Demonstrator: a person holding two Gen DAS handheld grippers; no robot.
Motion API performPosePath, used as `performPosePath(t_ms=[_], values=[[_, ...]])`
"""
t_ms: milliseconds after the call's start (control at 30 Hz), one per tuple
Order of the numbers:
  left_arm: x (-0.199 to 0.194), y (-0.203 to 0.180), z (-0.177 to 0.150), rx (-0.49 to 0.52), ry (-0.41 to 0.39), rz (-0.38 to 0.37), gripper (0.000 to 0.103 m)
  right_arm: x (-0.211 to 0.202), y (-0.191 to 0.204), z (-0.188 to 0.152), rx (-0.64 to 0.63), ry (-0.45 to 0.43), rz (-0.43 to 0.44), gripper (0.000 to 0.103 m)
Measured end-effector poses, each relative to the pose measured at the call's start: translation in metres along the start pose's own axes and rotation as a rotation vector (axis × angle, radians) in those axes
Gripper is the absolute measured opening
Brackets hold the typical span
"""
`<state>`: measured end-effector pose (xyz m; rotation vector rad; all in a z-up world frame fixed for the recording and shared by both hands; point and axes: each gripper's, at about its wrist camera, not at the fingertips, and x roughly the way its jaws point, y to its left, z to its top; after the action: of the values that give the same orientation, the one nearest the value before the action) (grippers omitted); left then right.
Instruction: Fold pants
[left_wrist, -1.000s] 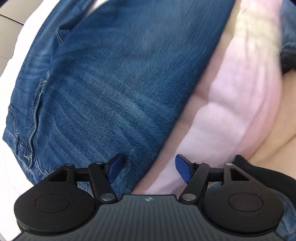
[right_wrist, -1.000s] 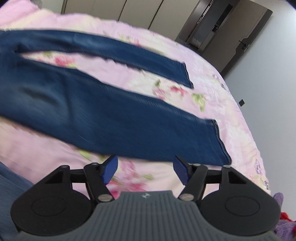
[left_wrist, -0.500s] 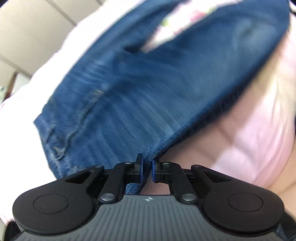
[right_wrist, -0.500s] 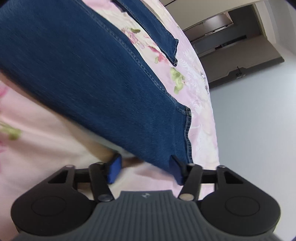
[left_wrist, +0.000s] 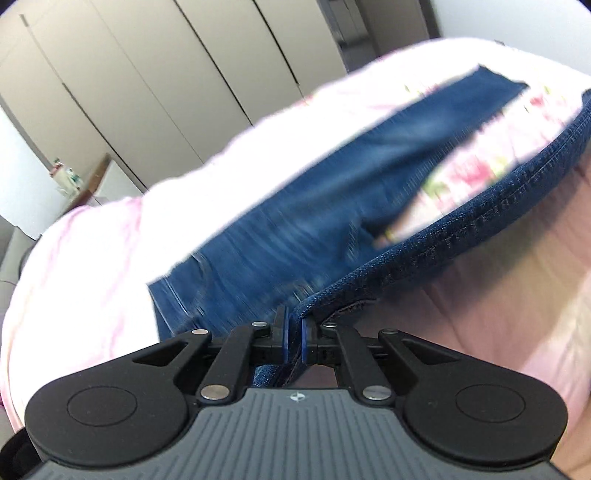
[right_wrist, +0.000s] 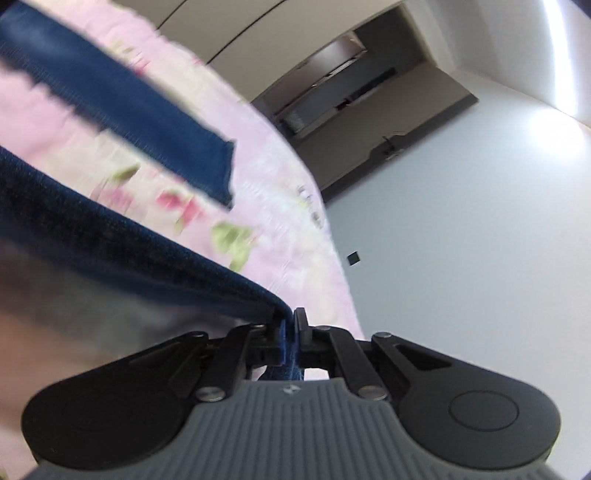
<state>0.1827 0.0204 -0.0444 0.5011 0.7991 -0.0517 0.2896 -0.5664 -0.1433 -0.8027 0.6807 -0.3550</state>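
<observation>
Left wrist view first: the left claw (left_wrist: 293, 338) is pinched tight on the seamed edge of the pants (left_wrist: 332, 221), blue pads pressed together with denim caught between them. That stitched side seam (left_wrist: 480, 218) runs away up and to the right, taut and lifted clear of the bed (left_wrist: 92, 258), and there's a shadowed gap beneath it. The far leg (left_wrist: 443, 122) lies flat on the pink floral cover, untouched. Cupboard doors (left_wrist: 147, 92) fill the background, so the camera is tipped well upward.

Over to the right wrist view, and it's the same story: the right claw (right_wrist: 291, 332) is clamped on denim too, a fold of blue cloth squeezed between its pads, apparently near the hem end of the nearer leg, though the hem itself is hidden in the grip. The fabric edge stretches away to the left, raised off the bedding. The far leg's cuff (right_wrist: 218, 170) rests on the cover, well apart from the claw.

Why hold it like this? Two grips along one outer edge keep the leg stretched as a straight line, so it can likely be carried over and laid onto the other leg without bunching. That reads as the first lengthwise fold, barely begun. The thing to watch is tension: if one grip slackens, the heavy denim could sag and land crooked.
</observation>
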Motion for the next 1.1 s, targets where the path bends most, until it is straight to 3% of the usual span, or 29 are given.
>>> performPosePath(t_ms=[100, 233, 433, 600, 833, 967, 1100], values=[[0.008, 0.024, 0.024, -0.033, -0.032, 0.012, 0.006, 0.007, -0.012, 0.045, 0.019, -0.013, -0.035, 0.0], [0.047, 0.053, 0.061, -0.043, -0.011, 0.012, 0.006, 0.026, -0.009, 0.108, -0.036, -0.008, -0.081, 0.0], [0.134, 0.078, 0.097, 0.001, 0.03, 0.042, 0.006, 0.087, 0.032, 0.184, -0.136, 0.037, -0.12, 0.0], [0.206, 0.091, 0.096, -0.032, 0.094, -0.004, 0.006, 0.147, 0.083, 0.239, -0.233, 0.078, -0.138, 0.0], [0.259, 0.087, 0.075, -0.055, 0.143, -0.048, 0.006, 0.205, 0.152, 0.271, -0.412, 0.134, -0.153, 0.0], [0.252, 0.089, 0.073, -0.045, 0.114, -0.042, 0.006, 0.216, 0.17, 0.275, -0.462, 0.166, -0.165, 0.0], [0.243, 0.108, 0.096, -0.062, 0.099, -0.062, 0.006, 0.221, 0.178, 0.281, -0.467, 0.183, -0.178, 0.0]])
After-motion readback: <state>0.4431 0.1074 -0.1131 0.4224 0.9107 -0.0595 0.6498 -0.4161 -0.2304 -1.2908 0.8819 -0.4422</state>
